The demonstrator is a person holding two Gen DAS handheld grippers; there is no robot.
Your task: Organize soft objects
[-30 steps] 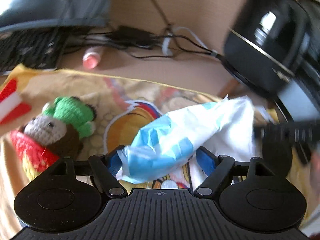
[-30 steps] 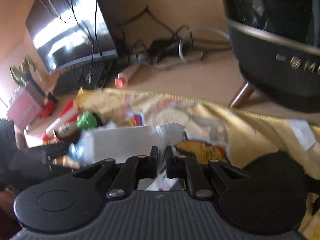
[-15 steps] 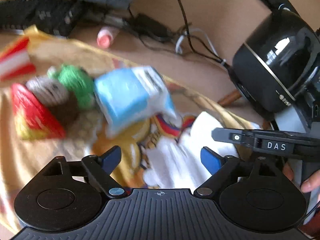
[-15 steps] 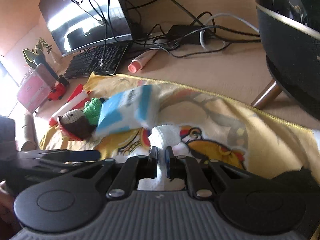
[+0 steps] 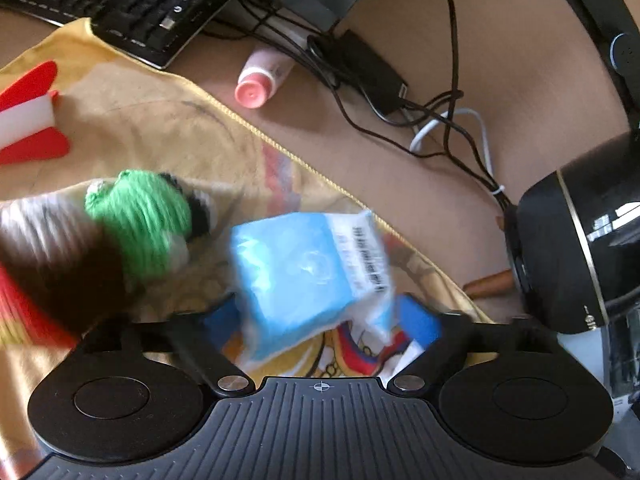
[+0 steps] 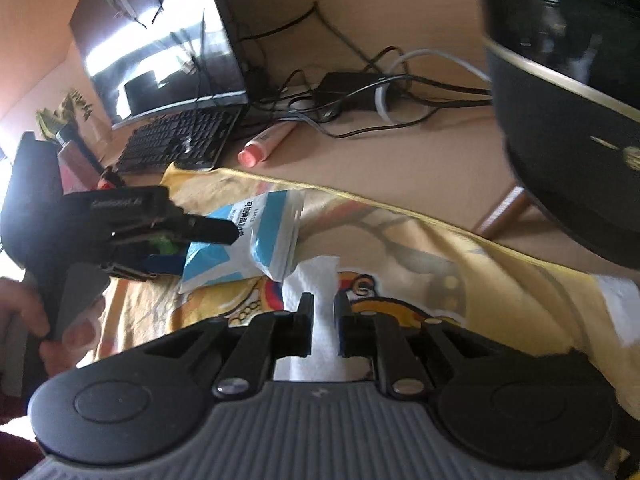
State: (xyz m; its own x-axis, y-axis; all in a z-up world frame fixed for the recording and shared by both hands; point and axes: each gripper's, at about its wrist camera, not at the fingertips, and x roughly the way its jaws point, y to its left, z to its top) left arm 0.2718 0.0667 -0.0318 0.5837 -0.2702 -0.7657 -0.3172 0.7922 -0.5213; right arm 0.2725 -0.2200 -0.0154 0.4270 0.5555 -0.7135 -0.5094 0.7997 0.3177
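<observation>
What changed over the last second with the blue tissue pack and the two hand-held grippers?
The left hand-held gripper, which held the blue tissue pack a second ago, let it go beside the crocheted doll and is closing around it again. The right hand-held gripper stays shut on the white tissue. The yellow cloth is unmoved.

Left gripper again straddles tissue pack.

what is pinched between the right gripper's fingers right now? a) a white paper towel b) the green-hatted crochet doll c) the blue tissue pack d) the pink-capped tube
a: in the right wrist view the right gripper is closed on a white paper towel, while the blue tissue pack sits at the left gripper.
</observation>
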